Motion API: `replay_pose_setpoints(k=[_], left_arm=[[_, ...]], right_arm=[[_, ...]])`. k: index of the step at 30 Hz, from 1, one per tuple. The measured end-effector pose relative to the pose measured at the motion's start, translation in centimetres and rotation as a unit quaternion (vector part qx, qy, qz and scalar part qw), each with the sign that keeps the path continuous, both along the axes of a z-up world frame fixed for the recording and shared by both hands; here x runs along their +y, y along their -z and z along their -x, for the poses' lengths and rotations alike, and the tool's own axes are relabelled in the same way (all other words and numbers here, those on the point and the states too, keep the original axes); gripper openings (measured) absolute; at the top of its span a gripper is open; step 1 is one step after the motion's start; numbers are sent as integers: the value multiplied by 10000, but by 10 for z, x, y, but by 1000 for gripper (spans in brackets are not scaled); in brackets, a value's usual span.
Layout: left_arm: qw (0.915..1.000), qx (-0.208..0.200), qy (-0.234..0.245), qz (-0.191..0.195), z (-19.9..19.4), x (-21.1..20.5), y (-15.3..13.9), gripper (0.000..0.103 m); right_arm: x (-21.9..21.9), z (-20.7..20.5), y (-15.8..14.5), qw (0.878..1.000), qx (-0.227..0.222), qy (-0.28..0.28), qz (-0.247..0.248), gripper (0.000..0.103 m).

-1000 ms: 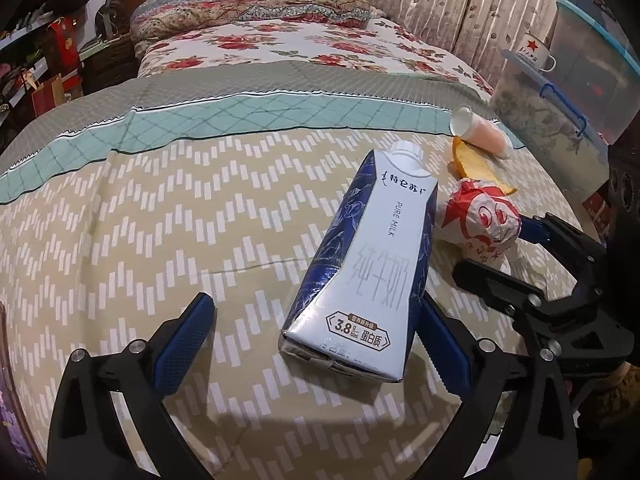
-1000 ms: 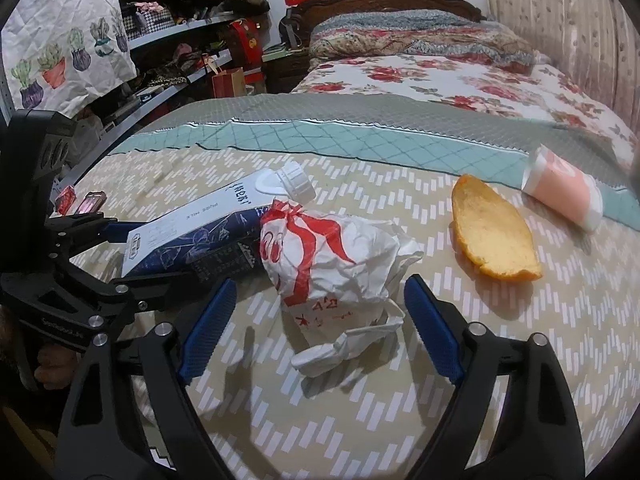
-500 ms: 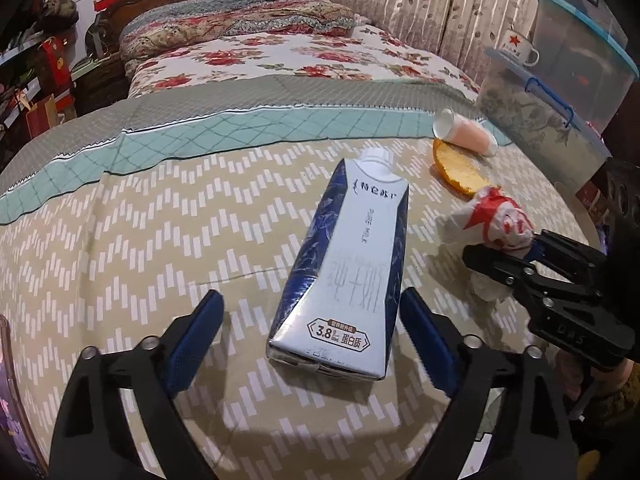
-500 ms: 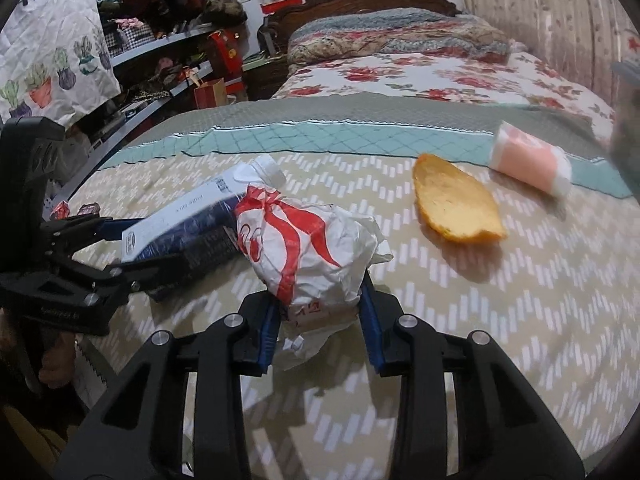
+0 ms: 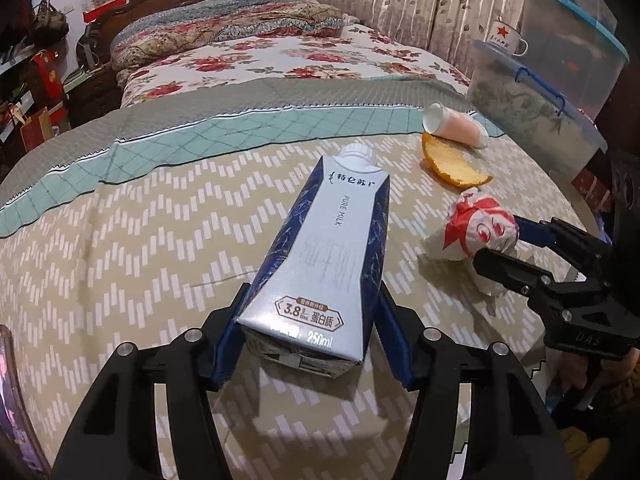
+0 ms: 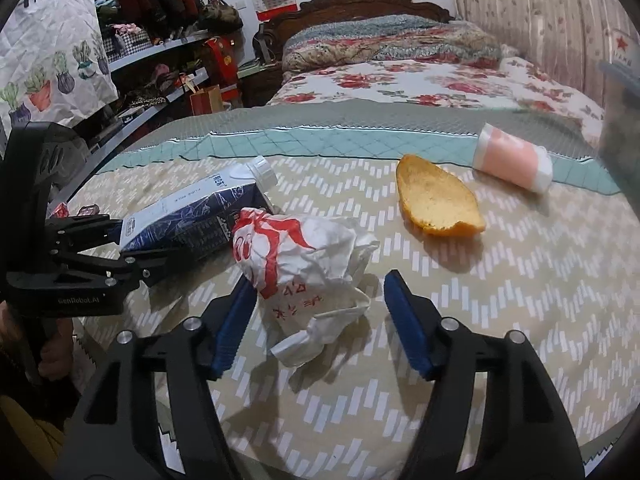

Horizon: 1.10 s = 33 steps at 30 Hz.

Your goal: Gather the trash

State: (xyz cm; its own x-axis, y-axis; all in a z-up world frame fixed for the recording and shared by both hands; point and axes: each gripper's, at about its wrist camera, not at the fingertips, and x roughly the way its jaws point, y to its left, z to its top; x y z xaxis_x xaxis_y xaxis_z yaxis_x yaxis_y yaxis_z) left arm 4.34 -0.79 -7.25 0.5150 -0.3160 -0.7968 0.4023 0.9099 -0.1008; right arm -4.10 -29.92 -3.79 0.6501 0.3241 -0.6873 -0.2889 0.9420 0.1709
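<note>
1. Nearest, by the near edge of the worktop [image 5: 120,248], the left tongs [image 5: 308,336] are pinching the base of the milk carton [image 5: 332,248]. Both blue pads press on its sides, and the carton lies flat with its cap pointing to the far edge.
2. Toward the right edge, the right tongs [image 6: 316,316] are spread around the crumpled wrapper [image 6: 304,256]. One pad seems to touch the paper; the other stands apart from it. The wrapper rests on the cloth just beside the carton.
3. Farther, near the far right edge, the orange peel [image 6: 436,204] lies alone, and the pink cup [image 6: 512,158] lies on its side just behind it. No tongs are near them.
4. As a judgement, the task is at an early stage. One piece is gripped but not lifted, a second one is only framed, and two pieces are untouched. No bin or bag is visible, so where the trash must go cannot be told.
</note>
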Motion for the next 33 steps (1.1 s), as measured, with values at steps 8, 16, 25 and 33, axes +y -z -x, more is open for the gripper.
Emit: replay_pose_setpoints(k=[8, 16, 25, 33], left_arm=[[10000, 28, 22, -41, 3, -2, -1, 56], [10000, -44, 13, 82, 8, 0, -6, 54], [9997, -44, 164, 189, 14, -7, -9, 53], [9997, -29, 157, 174, 17, -9, -7, 53]], right_arm=[[10, -6, 3, 9997, 108, -217, 70, 79], [16, 3, 1, 9996, -24, -265, 99, 36], [-6, 19, 3, 9995, 43, 232, -199, 36], [-7, 24, 3, 9995, 4, 223, -232, 36]])
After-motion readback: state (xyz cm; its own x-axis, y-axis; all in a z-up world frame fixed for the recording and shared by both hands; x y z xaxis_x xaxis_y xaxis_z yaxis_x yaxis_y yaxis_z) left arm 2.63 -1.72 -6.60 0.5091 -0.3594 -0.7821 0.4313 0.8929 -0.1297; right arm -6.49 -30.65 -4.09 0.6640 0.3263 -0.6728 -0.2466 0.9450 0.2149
